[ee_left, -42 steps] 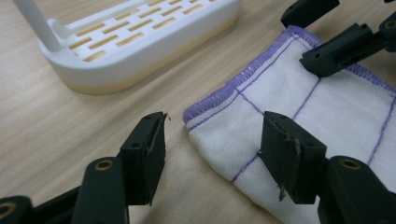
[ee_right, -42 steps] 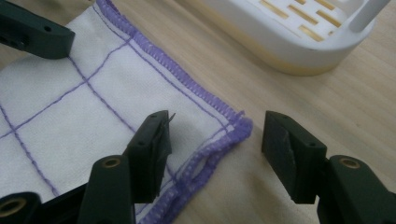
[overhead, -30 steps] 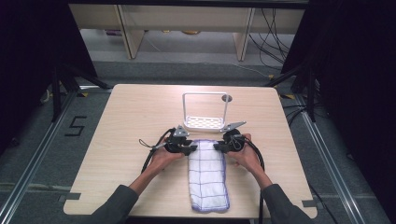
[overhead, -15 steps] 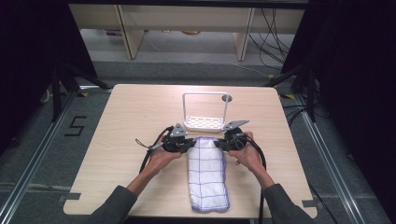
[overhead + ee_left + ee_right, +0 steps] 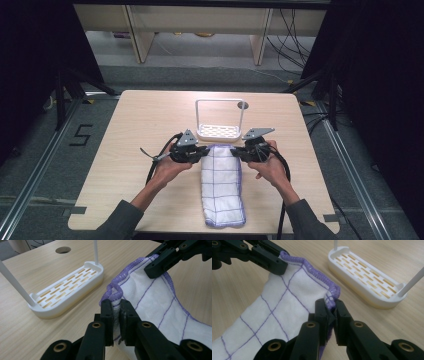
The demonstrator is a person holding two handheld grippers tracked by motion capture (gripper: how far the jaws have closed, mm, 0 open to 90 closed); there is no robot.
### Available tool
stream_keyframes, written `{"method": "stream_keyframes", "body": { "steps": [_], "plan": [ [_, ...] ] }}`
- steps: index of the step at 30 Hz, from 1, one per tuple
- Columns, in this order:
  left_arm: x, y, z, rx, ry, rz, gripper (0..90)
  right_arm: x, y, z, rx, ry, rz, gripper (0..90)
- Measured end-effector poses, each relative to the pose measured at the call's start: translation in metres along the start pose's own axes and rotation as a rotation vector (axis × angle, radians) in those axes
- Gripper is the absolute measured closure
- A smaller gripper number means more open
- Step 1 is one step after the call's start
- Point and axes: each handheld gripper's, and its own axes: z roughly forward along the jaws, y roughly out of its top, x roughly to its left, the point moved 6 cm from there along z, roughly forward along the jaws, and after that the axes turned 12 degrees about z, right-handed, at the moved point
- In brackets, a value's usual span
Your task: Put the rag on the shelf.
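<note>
We hold a white cloth with a purple grid and purple stitched hem (image 5: 222,182) by its two far corners. Our left tongs (image 5: 116,305) are pressed together on one hemmed corner, and our right tongs (image 5: 330,308) pinch the other corner the same way; in each gripper view the fabric bunches up between the black jaws. In the high view the left tongs (image 5: 204,151) and the right tongs (image 5: 239,153) sit at the far edge of the cloth, facing each other. The rest of the cloth trails back toward us along the pale wooden worktop (image 5: 125,130), its near end resting flat close to the front edge.

Just beyond the pinched edge stands a white slotted tray with a tall white wire hoop (image 5: 218,131), apart from the cloth.

We judge that the grasp is done and the lift is the step in hand. The likely aim is to drape the cloth over the hoop. That calls for raising both corners evenly, keeping the edge taut between the tongs, and clearing the top bar before carrying the cloth forward.
</note>
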Motion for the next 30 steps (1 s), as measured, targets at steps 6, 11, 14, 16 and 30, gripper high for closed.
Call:
{"method": "stream_keyframes", "body": {
  "steps": [6, 11, 14, 16, 30],
  "plan": [
    [0.000, 0.005, -0.006, -0.023, -0.013, -0.015, 81.8, 0.004, 0.003, -0.007, -0.027, 0.009, -0.007, 83.7],
    [-0.001, 0.016, -0.016, -0.044, -0.017, 0.011, 81.7, 0.011, 0.007, -0.016, -0.044, 0.023, -0.010, 83.7],
    [-0.001, 0.019, -0.018, -0.062, -0.023, 0.004, 81.7, 0.012, 0.010, -0.019, -0.063, 0.027, -0.036, 83.7],
    [-0.002, 0.023, -0.023, -0.060, -0.023, 0.012, 81.7, 0.016, 0.011, -0.026, -0.063, 0.031, -0.033, 83.7],
    [-0.002, 0.054, -0.050, -0.068, -0.041, 0.060, 81.7, 0.032, 0.029, -0.051, -0.121, 0.032, -0.044, 83.8]
  ]
}}
